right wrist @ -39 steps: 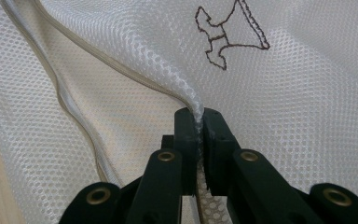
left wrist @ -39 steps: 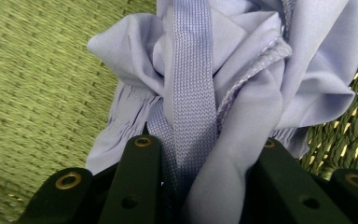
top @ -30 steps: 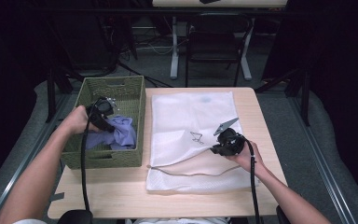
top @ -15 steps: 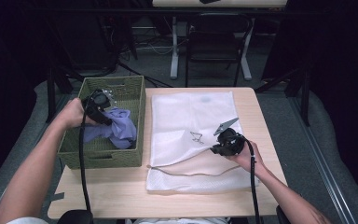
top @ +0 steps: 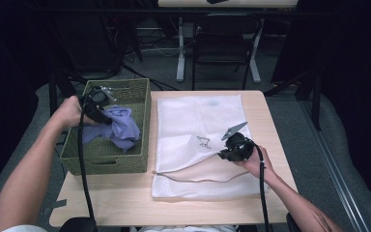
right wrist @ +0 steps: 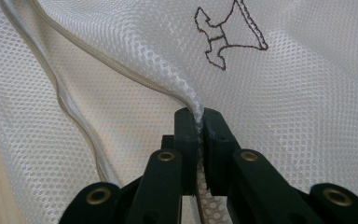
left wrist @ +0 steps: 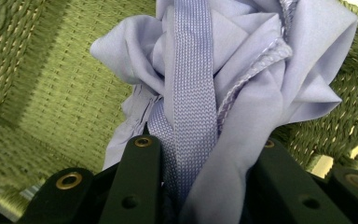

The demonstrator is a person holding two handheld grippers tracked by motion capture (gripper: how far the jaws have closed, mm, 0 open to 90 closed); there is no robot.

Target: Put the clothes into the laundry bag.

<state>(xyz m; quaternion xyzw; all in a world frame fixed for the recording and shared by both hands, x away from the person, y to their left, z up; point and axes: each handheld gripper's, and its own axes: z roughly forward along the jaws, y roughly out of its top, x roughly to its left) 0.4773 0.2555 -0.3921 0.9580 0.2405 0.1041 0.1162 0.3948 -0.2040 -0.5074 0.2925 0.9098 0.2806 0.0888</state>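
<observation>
The table (top: 125, 205) is light wood. A big white mesh bag (top: 193, 121) lies flat on it and covers most of the middle and right side, from the far edge down close to the near edge. It has a little dark drawing sewn on it (right wrist: 228, 35).

A green woven basket (top: 140, 96) sits on the left side of the table, with its right wall just beside the bag's left edge.

A purple cloth (top: 118, 128) is the thing being moved. A second ago it sat low in the basket. Now it is higher, and part of it hangs over the basket's right wall, on the side next to the bag.

The left gripper (top: 96, 104) has lifted up over the far part of the basket. In the left gripper view its jaws are squeezed on a bunch of the purple cloth, and a knitted strip (left wrist: 191, 93) of it runs down between them.

The right gripper (top: 224, 153) has stayed where it was, near the table's right edge. Its jaws are pinched tight on the top layer of the bag (right wrist: 121, 51), right by the zipper edge (top: 193, 179), and they lift it a little.

It looks like the cloth is leaving the basket to go into the bag. The bag's mouth seems to be held up, ready for it.
</observation>
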